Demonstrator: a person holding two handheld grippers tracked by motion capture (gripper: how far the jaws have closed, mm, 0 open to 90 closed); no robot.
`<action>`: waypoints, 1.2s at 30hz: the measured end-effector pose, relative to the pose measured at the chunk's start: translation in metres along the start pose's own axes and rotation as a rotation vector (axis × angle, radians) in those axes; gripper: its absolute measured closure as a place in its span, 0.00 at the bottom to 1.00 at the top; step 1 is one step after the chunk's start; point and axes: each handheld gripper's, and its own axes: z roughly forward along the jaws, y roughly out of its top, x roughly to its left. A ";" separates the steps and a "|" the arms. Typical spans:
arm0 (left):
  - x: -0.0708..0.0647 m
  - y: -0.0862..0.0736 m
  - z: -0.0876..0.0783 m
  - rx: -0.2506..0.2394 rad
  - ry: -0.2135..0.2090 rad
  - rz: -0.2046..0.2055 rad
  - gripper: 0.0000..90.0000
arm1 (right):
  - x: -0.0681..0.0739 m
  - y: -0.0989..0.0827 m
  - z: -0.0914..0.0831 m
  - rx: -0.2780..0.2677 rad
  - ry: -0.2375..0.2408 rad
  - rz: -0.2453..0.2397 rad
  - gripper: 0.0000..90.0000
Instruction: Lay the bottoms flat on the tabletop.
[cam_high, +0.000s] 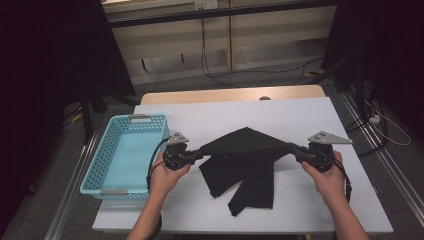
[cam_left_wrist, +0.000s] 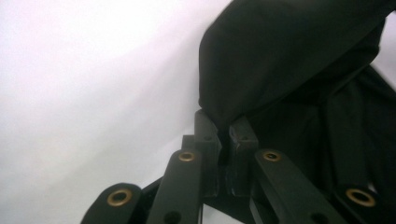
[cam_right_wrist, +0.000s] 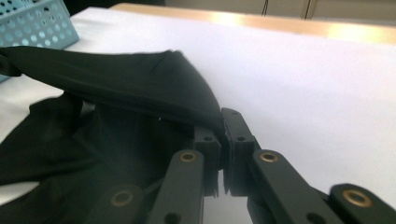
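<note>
- High view: tabletop (cam_high: 215, 112) under a white cover; black garment (cam_high: 245, 165) sits mid-tabletop, its upper edge lifted and stretched between the two grippers, the rest hanging down and pooling on the cover.
- Light blue perforated basket (cam_high: 125, 155) just left of the left hand, apart from the cloth.
- Garment reads as thin, soft, light: it sags between the holds and creases freely. Likely slippery knit; no stiffness, nothing fragile. Loose lower panels will swing and drag if lifted.
- Best holds, by my judgement: outer corners of the top edge, as now, keeping it taut so it hangs flat.
- Left gripper (cam_left_wrist: 228, 135): jaws pressed together, pinching a bunched corner of cloth.
- Right gripper (cam_right_wrist: 223, 133): jaws pressed together on the opposite corner; fabric pulled to a point there.
</note>
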 end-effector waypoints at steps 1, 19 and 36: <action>0.000 0.003 -0.003 -0.004 0.003 -0.003 0.95 | 0.000 0.003 -0.001 -0.005 -0.002 -0.001 0.96; 0.014 0.074 -0.078 -0.133 0.054 -0.025 0.95 | 0.017 0.079 0.005 -0.073 0.019 -0.073 0.96; 0.018 0.052 -0.031 -0.015 0.029 -0.069 0.95 | 0.005 0.041 0.019 0.006 0.008 -0.030 0.96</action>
